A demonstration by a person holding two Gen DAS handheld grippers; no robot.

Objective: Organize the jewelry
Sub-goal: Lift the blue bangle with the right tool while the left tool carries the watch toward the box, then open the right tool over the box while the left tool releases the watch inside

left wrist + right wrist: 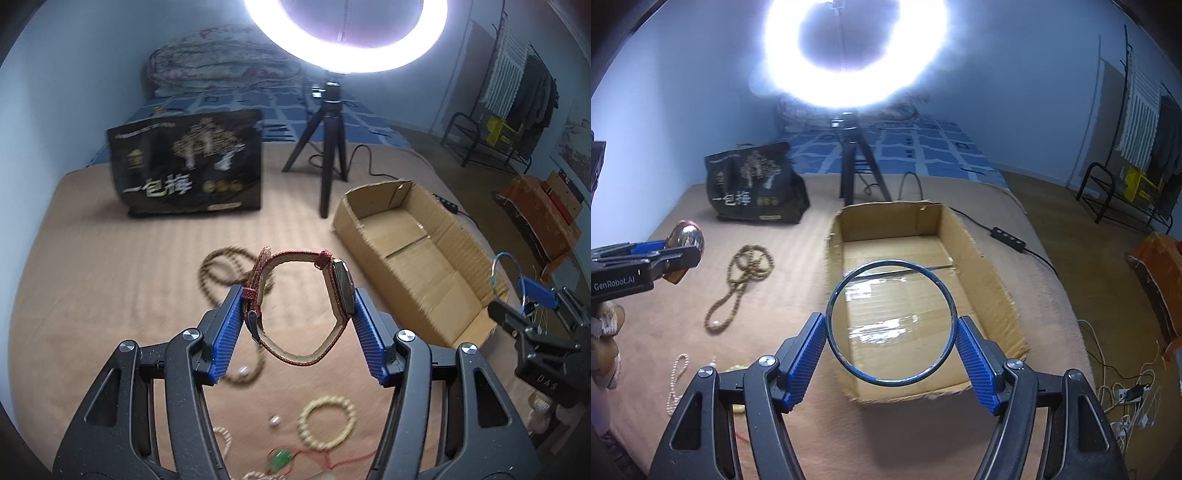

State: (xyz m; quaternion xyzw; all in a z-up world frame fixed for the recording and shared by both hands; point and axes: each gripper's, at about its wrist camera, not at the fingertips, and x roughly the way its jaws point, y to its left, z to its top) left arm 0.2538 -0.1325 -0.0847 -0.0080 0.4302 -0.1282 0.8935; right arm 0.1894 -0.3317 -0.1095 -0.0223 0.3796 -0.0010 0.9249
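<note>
Red woven strap marks the watch [301, 306], which the left gripper [299, 325] clamps between its blue pads: one pad presses the strap near the buckle, the other presses the case, so the loop stands open and is held up above the tan cloth [92, 258]. The box [417, 258] lies to the right of this gripper and a little forward, with its long axis running away toward the far side, so I judge that the watch must travel right to come over the open top. Below the left gripper, other pieces lie on the cloth: a dark bead necklace [218, 269], a pale bead bracelet [327, 417], loose pearls and a green pendant [280, 459] on a red cord. The right gripper [891, 332] grips a thin blue bangle [891, 323] by its two sides, and the ring lies almost flat. In the right wrist view it hangs directly over the near half of the box [997, 288], so this gripper is the nearer one and its release looks the easier of the two. Hard to make out: the left view is blurred, the watch face is seen only from its edge, the lamp glare hides the far wall, and I cannot tell the height of the bangle over the box floor.
</note>
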